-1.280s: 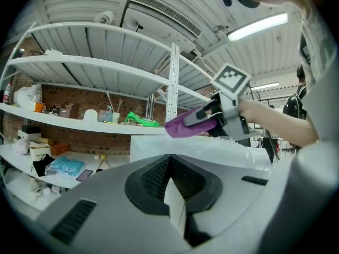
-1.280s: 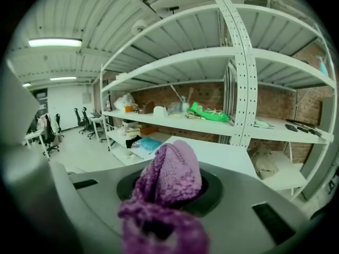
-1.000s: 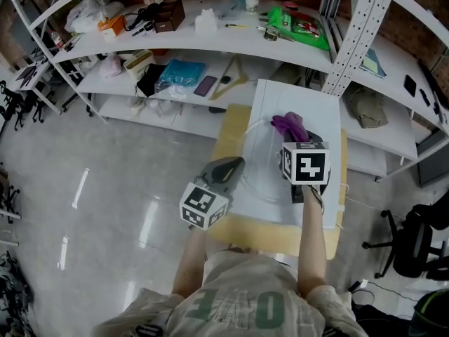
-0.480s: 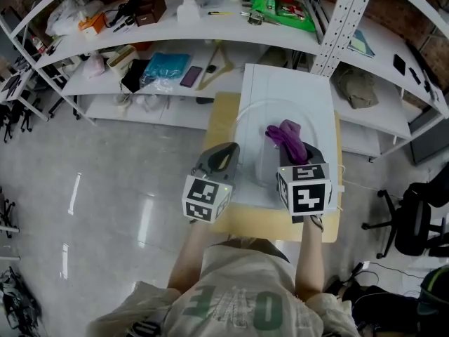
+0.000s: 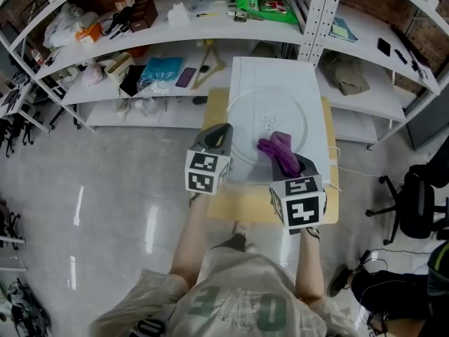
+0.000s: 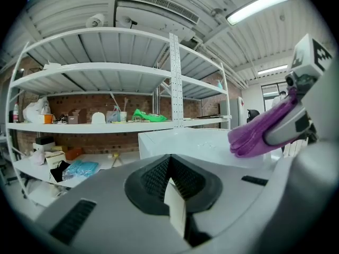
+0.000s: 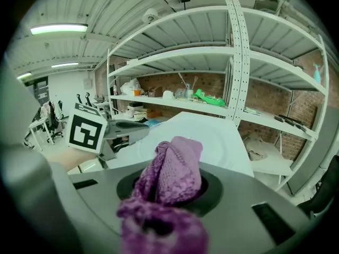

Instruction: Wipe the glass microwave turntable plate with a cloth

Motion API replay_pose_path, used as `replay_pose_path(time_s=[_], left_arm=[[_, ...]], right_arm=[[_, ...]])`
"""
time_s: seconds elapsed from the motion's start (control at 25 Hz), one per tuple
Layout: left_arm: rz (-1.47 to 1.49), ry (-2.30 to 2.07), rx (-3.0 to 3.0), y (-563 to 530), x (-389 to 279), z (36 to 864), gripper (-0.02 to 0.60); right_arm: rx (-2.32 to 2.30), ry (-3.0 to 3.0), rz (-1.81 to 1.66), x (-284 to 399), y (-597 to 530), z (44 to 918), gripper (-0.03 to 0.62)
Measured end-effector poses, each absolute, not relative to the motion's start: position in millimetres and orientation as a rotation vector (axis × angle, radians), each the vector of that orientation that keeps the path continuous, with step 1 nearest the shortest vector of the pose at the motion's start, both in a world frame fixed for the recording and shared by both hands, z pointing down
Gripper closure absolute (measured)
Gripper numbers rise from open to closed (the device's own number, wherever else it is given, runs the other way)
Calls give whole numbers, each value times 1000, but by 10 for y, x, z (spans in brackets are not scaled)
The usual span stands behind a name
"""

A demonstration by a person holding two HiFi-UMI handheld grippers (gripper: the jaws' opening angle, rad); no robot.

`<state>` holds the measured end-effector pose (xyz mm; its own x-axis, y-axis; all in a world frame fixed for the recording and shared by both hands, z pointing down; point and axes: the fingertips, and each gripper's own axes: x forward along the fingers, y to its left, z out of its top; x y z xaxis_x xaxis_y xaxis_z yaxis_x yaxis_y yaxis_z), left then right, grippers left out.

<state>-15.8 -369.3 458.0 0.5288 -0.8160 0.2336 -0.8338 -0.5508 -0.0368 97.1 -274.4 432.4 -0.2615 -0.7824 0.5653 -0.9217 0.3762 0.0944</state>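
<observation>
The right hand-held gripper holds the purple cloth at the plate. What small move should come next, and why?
Probably push the right hand-held gripper forward, dragging the purple cloth across the glass turntable plate toward its centre. The cloth sits at the plate's near right part, with most of the glass beyond it.

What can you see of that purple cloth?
The purple cloth looks like soft knitted fabric, bunched into a crumpled wad. The right gripper is shut on it, with one end poking forward beyond the jaws. It sits over the near right part of the glass plate; whether it presses on the glass is unclear.
</observation>
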Motion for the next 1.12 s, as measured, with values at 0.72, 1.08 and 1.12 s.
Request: replay_pose_path(time_s=[0.72, 1.08, 1.12], left_arm=[[358, -1419, 2706, -3630, -122, 4583, 580], [348, -1409, 2708, -3625, -109, 4584, 580], [344, -1407, 2710, -3626, -111, 4591, 580]], right_arm=[[1588, -2132, 264, 1127, -2828, 4043, 540], [1649, -1952, 233, 1425, -4150, 3956, 540], [1649, -1933, 239, 1455, -4203, 3989, 540]])
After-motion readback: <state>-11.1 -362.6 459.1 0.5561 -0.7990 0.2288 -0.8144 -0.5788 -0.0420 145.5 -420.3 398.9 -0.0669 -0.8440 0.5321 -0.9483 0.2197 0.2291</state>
